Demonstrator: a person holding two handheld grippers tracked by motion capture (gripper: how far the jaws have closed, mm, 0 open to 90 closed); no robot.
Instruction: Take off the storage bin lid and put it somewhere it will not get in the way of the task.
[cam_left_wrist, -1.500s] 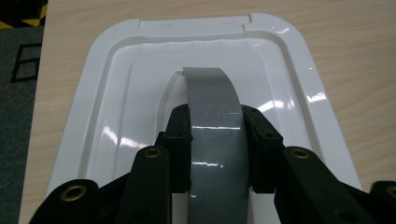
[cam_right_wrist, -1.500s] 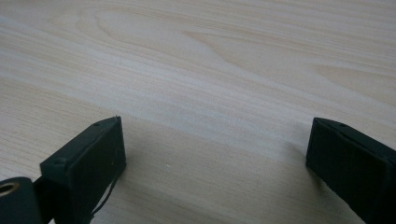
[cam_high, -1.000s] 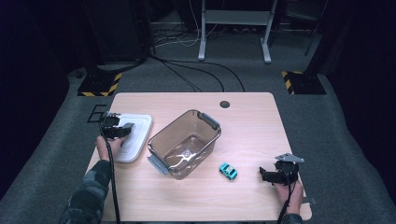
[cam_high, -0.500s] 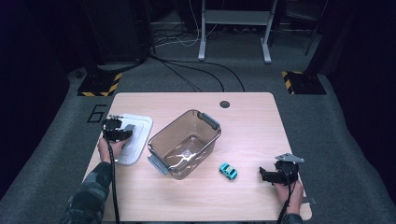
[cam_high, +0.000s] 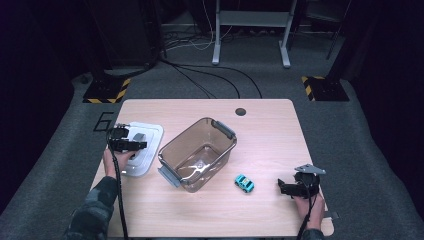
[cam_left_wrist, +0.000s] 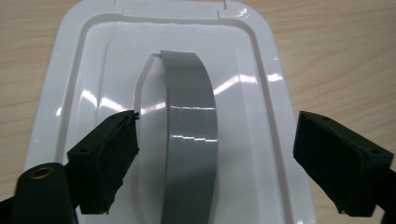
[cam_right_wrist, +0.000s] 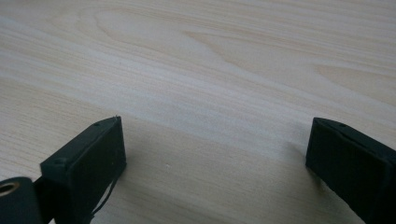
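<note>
The white lid (cam_high: 142, 150) lay flat at the left edge of the surface (cam_high: 260, 125), just beside the clear bin (cam_high: 197, 152). We held the left gripper (cam_left_wrist: 215, 154) over the lid; its jaws had just been opening and stood wide apart, with the lid's grey handle (cam_left_wrist: 189, 135) between them, untouched. Our right gripper (cam_right_wrist: 215, 163) rested near the right edge, jaws open over bare wood. A toy car (cam_high: 244, 183) sat between bin and right gripper.

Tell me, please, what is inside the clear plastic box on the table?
The clear box looks empty: through its walls only its own bottom shows, with glare. The toy car lies outside it, and the white lid lies beside it.
</note>
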